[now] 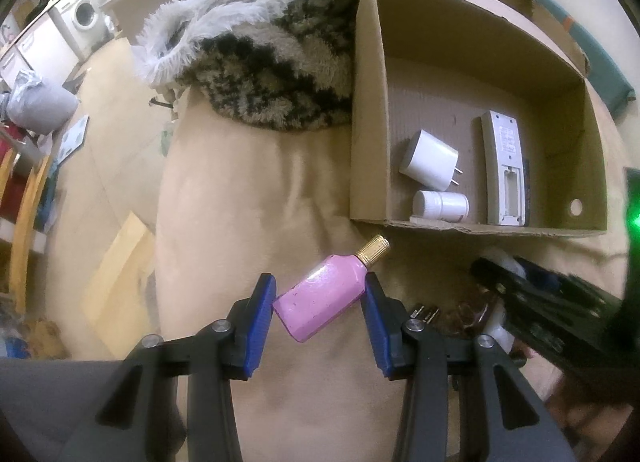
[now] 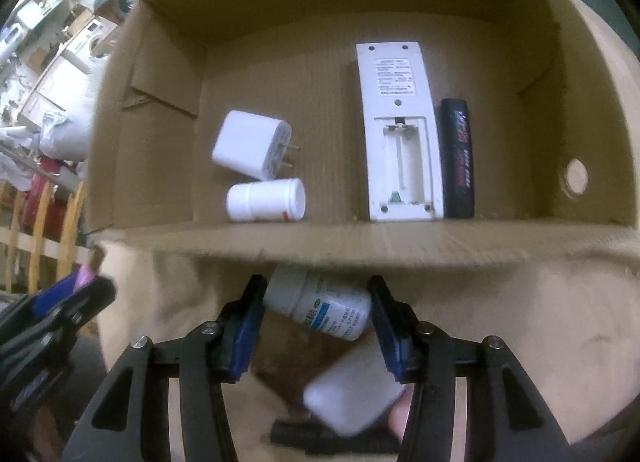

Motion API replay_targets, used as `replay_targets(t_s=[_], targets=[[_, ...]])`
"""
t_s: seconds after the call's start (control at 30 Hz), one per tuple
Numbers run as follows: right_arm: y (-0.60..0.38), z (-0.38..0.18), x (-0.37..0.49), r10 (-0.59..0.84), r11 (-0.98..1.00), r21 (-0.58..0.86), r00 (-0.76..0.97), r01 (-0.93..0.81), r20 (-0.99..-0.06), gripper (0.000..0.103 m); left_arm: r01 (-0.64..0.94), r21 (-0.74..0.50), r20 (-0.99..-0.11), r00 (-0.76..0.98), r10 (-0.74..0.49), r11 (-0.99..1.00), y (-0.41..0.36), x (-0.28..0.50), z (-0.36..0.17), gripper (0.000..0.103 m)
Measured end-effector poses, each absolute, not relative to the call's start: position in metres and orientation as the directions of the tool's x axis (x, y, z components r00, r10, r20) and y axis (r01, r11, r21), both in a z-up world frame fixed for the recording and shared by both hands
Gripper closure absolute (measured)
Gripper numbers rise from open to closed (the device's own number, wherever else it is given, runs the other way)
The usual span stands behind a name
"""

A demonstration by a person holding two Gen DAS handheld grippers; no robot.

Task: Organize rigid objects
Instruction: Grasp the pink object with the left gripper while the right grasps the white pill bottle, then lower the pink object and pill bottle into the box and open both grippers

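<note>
My left gripper (image 1: pixel 320 304) is shut on a pink bottle with a gold cap (image 1: pixel 326 296), held slanted over the beige cushion just short of the cardboard box (image 1: pixel 480 226). My right gripper (image 2: pixel 316 306) is shut on a white medicine bottle with a blue label (image 2: pixel 324 308), close to the box's near wall (image 2: pixel 360 248). Inside the box lie a white charger plug (image 2: pixel 252 149), a small white bottle (image 2: pixel 266 199), a white remote (image 2: pixel 400 133) face down with its battery bay open, and a black battery (image 2: pixel 458 157).
Under the right gripper lie a white rectangular object (image 2: pixel 356 398) and a dark item (image 2: pixel 320 436) on the cushion. A shaggy black-and-white throw (image 1: pixel 272 61) lies left of the box. The beige cushion (image 1: pixel 240 201) drops off to the floor at the left.
</note>
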State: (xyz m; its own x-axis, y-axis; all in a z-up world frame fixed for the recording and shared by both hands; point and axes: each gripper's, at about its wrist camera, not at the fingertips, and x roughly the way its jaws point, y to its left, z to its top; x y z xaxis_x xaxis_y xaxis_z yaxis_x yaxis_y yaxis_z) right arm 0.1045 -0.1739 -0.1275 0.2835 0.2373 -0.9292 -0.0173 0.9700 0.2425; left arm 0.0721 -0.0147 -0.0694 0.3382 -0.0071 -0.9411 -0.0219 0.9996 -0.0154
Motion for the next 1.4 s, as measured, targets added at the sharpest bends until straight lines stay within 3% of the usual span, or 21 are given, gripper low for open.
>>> replay_targets(t_s=[0.5,0.83,1.4], targets=[[-0.215,-0.059,0.056,0.323,0.942,0.331,0.413,-0.056,-0.851,0.049,-0.001,0.013,-0.884,0.467,0.012,1.0,-0.017,0.057,-0.03,0.063],[-0.246,-0.02,0.1,0.32,0.942,0.326,0.523,-0.084,-0.79,0.049,0.045,0.016,-0.836,0.549,-0.011,0.999,-0.046,0.087,0.009,0.063],[-0.261,-0.073,0.17,0.395,0.903,0.43,0.411,-0.008,-0.821,0.049,0.101,0.052,-0.878,0.479,-0.003,0.994,-0.105,0.148,-0.04,0.063]])
